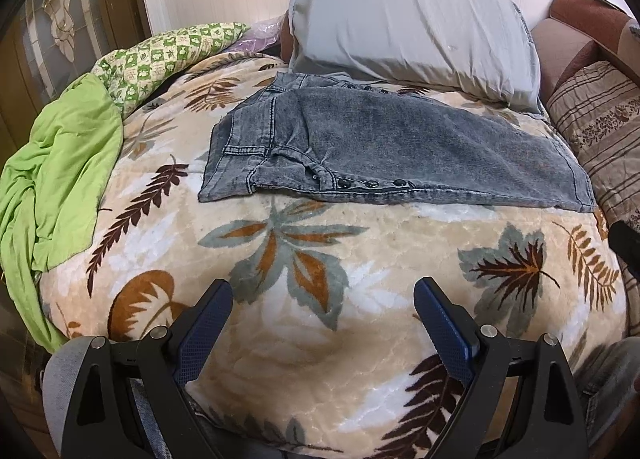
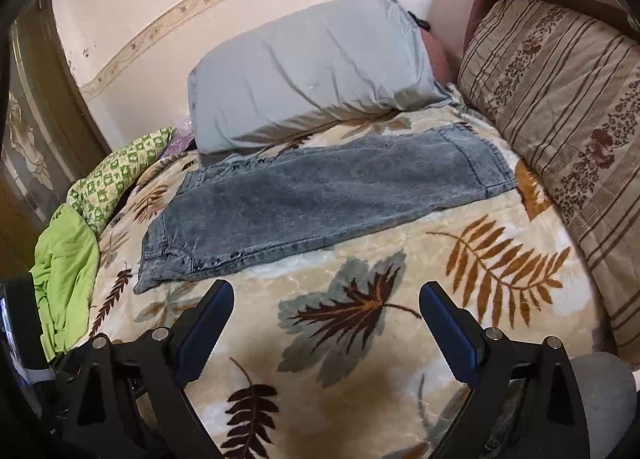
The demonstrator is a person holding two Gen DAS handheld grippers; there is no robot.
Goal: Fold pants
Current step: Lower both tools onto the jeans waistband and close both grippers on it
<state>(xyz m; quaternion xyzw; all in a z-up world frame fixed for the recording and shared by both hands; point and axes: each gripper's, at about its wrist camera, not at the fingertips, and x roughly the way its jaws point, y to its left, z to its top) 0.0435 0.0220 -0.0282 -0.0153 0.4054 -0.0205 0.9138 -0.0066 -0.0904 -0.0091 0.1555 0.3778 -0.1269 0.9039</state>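
Observation:
Grey-blue denim pants (image 1: 392, 147) lie flat on the leaf-patterned blanket (image 1: 320, 259), folded lengthwise, waistband at the left and leg hems at the right. They also show in the right wrist view (image 2: 320, 199). My left gripper (image 1: 324, 293) is open and empty, held above the blanket well short of the near edge of the pants. My right gripper (image 2: 326, 295) is open and empty, just short of the near edge of the pants by the row of studs.
A grey pillow (image 1: 412, 27) lies behind the pants against the wall. A green cloth (image 1: 60, 175) and a green checked cloth (image 1: 160, 55) lie at the left. A striped brown cushion (image 2: 560, 131) lines the right side, by the leg hems.

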